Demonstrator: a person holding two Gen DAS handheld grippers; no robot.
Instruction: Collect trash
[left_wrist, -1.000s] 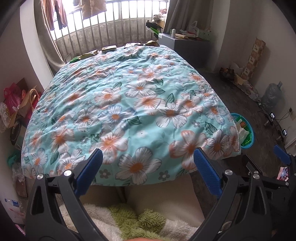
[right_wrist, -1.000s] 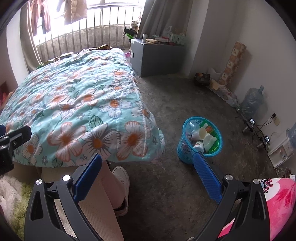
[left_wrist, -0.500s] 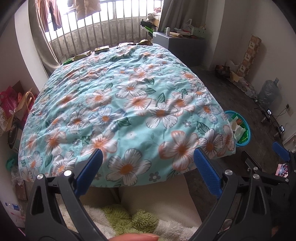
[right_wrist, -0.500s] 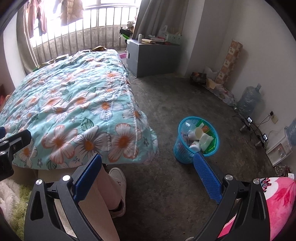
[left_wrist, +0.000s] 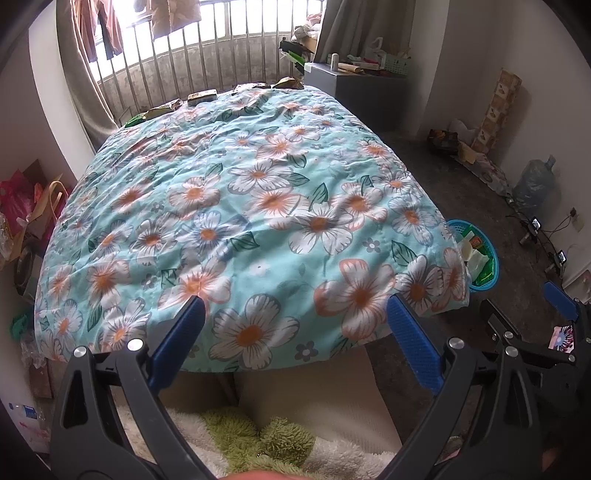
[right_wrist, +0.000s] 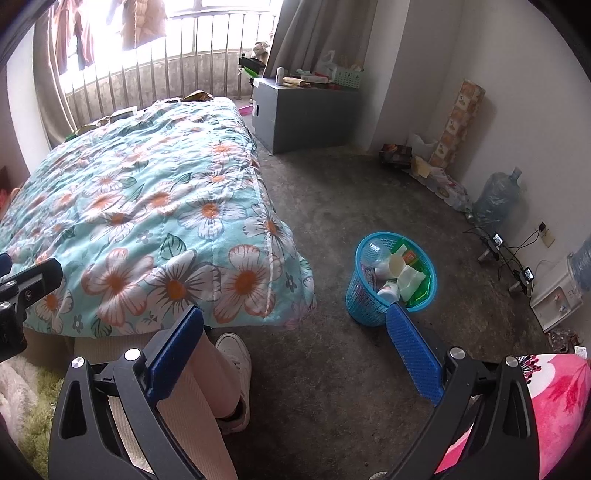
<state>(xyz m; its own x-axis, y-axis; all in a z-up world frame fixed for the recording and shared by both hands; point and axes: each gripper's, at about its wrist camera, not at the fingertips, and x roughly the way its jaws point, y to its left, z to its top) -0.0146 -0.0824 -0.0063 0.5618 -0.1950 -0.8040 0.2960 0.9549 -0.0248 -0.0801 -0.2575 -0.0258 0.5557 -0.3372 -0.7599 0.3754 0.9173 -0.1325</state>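
Both the left gripper (left_wrist: 295, 317) and right gripper (right_wrist: 295, 325) are released and empty. The basket (right_wrist: 364, 295) ahead of the right one already holds trash; wrappers (left_wrist: 201, 96) beyond the bed (left_wrist: 240, 206) seemingly remain.

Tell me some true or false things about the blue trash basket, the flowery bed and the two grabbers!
1. The blue basket stands on the floor beside the bed. True.
2. The basket is empty. False: it holds cups, a clear bottle and other trash.
3. The right hand-held gripper is squeezing a cup. False: its jaws are wide apart with nothing between them.
4. The left hand-held gripper is open too. True.
5. The quilt on the bed is plain white. False: it is light blue with big white and orange flowers.
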